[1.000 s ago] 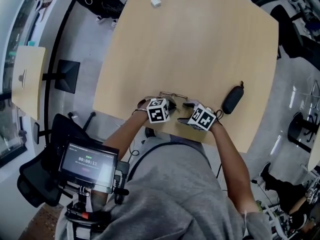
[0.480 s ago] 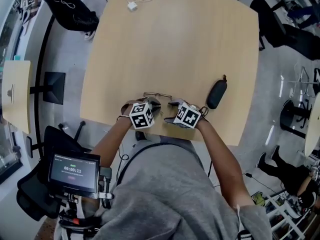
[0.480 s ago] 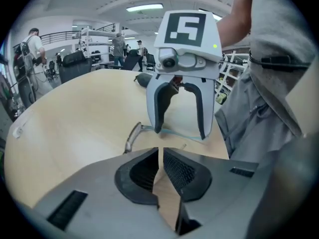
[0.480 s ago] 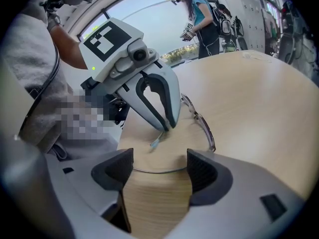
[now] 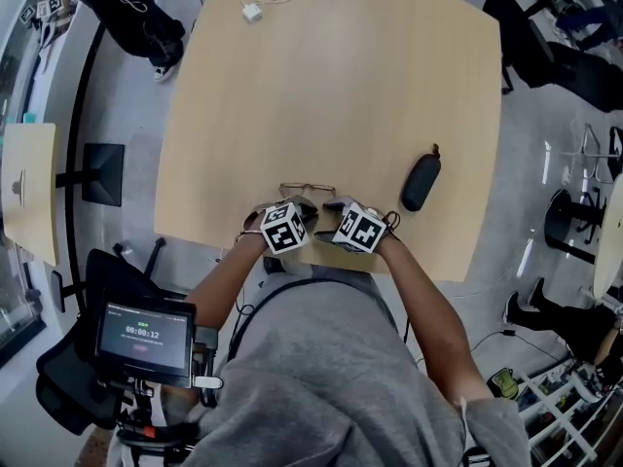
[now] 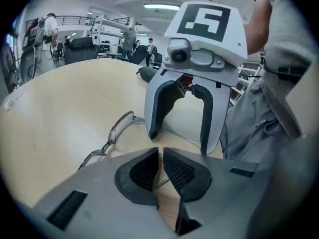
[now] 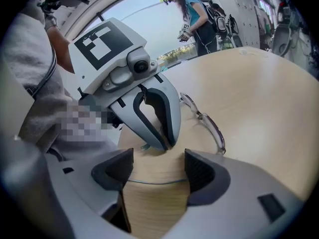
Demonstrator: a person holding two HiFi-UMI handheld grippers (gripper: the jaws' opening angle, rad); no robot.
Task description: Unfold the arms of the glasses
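Observation:
Thin-framed glasses [image 5: 308, 189] lie near the front edge of the wooden table [image 5: 370, 86], lenses [image 6: 119, 126] facing away from me. My left gripper [image 6: 160, 166] is shut on the tip of one thin teal arm, which shows in the narrow gap between its pads. Facing it from the other side, my right gripper [image 7: 158, 171] stands open, and the other teal arm [image 7: 157, 181] runs straight across between its pads without being squeezed. In the head view the left gripper [image 5: 304, 205] and the right gripper [image 5: 336, 207] meet just behind the frame [image 7: 205, 122].
A dark glasses case [image 5: 421, 181] lies to the right of the grippers. A white charger with a coiled cable [image 5: 253, 12] rests at the table's far edge. Chairs and people are around the table, and its front edge is right under my hands.
The two grippers have drawn slightly closer together behind the glasses. The glasses stay in the same spot on the table.

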